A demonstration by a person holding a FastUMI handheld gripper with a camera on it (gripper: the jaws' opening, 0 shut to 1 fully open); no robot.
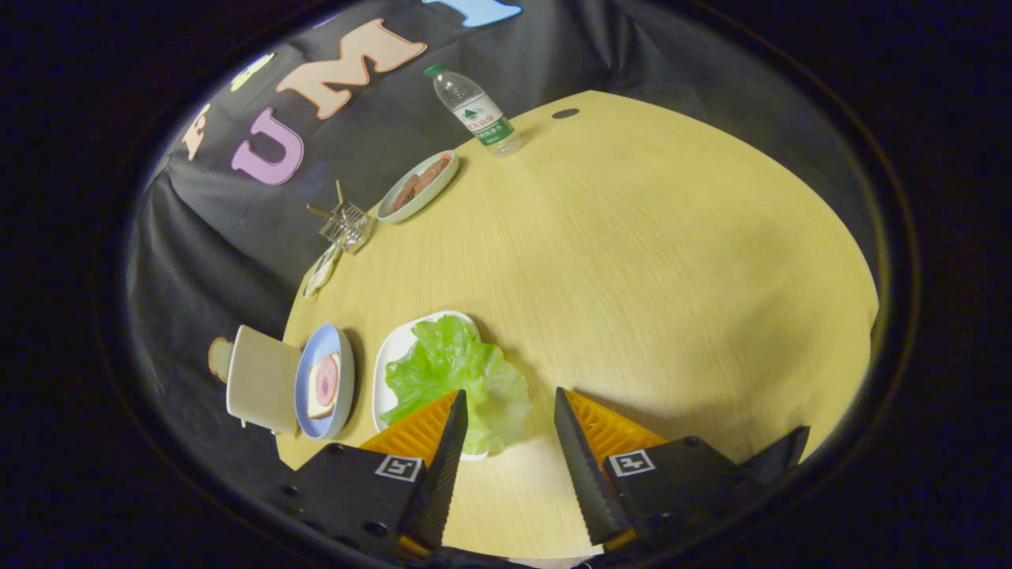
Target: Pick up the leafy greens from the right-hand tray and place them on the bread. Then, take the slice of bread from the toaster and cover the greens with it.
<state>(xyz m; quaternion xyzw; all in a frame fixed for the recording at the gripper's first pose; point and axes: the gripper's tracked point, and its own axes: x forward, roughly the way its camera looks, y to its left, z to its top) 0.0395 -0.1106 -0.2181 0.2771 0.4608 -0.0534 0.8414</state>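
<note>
Spread wide with nothing between them, the gripper's (pixel 506 411) two serrated, wedge-shaped fingers hover over a pale wood-grain table (pixel 672 261). Just ahead of the left finger, and partly under its tip, a crinkled, ruffled leaf of leafy greens (pixel 455 371) lies on a white tray (pixel 385 371), spilling over the tray's near edge. To the left of that tray sits a round blue plate (pixel 312 371) holding a square slice of bread (pixel 320 399) topped with a round pink slice. Beside the plate stands a boxy cream toaster (pixel 261 379), with the rounded crust of a bread slice (pixel 218 357) poking from its far side. Well beyond the fingers are a clear holder with utensils (pixel 344 225), an oval pale-green dish (pixel 417 187) of brown food, and a clear plastic bottle (pixel 474 111) with a green cap.
</note>
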